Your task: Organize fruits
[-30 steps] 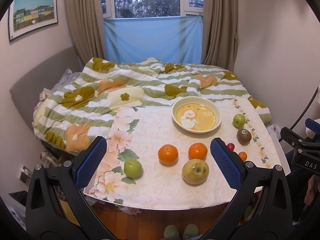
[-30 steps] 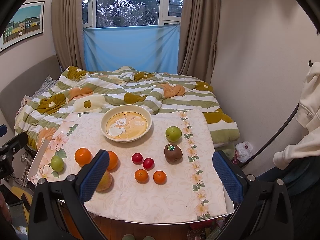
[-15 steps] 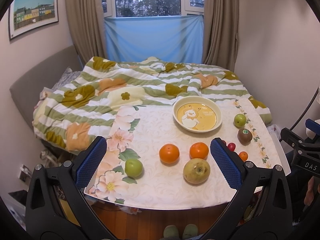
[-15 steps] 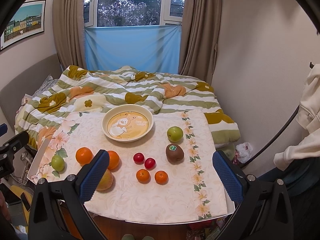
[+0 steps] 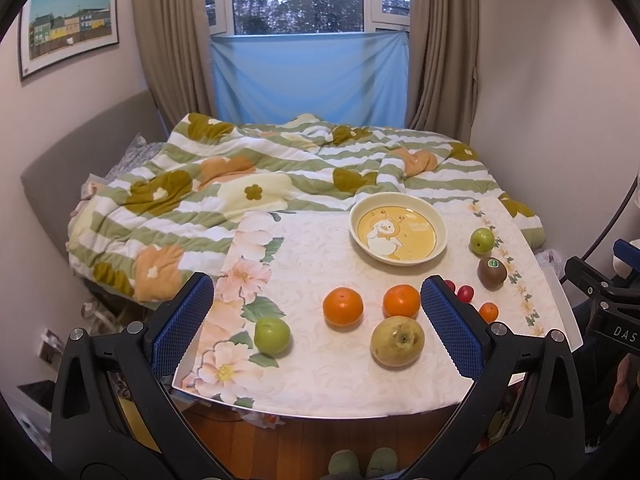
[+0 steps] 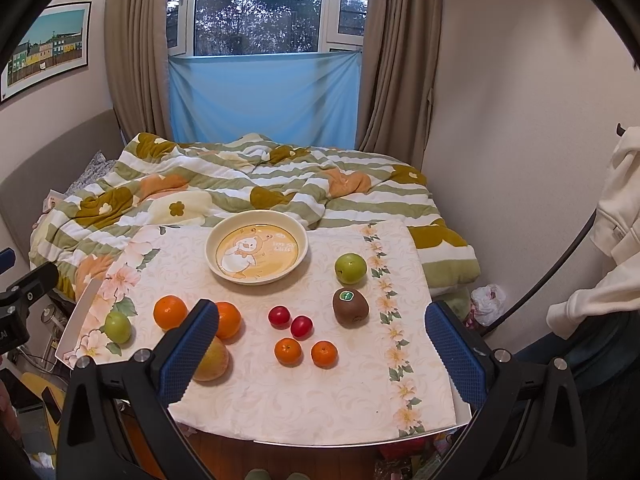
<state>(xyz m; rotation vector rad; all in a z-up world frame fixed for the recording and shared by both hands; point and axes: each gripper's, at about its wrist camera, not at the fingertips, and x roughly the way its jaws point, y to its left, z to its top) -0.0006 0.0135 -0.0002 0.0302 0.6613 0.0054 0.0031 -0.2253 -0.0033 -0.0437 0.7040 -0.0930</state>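
Note:
Fruit lies scattered on a floral-cloth table (image 5: 320, 380) (image 6: 320, 400) in front of an empty yellow duck bowl (image 5: 398, 229) (image 6: 257, 246). Two oranges (image 5: 343, 306) (image 6: 170, 312), a yellowish pear-like fruit (image 5: 397, 341) (image 6: 210, 360), a green apple (image 5: 272, 335) (image 6: 117, 327) lie left. A second green apple (image 6: 350, 268), a kiwi (image 6: 350, 306), two red cherry tomatoes (image 6: 290, 321) and two small tangerines (image 6: 306, 351) lie right. My left gripper (image 5: 316, 324) and right gripper (image 6: 320, 344) both stand open above the near edge, holding nothing.
A bed with a green-striped flowered quilt (image 5: 248, 176) lies behind the table, below a window with curtains. The other gripper's black body shows at the right edge (image 5: 600, 300). A white garment (image 6: 612, 220) hangs at the right wall. Slippered feet (image 5: 360, 464) show below.
Both cameras have shifted very slightly; the table and fruit sit a touch lower and to the right in view. No fruit has moved, and both grippers stay open.

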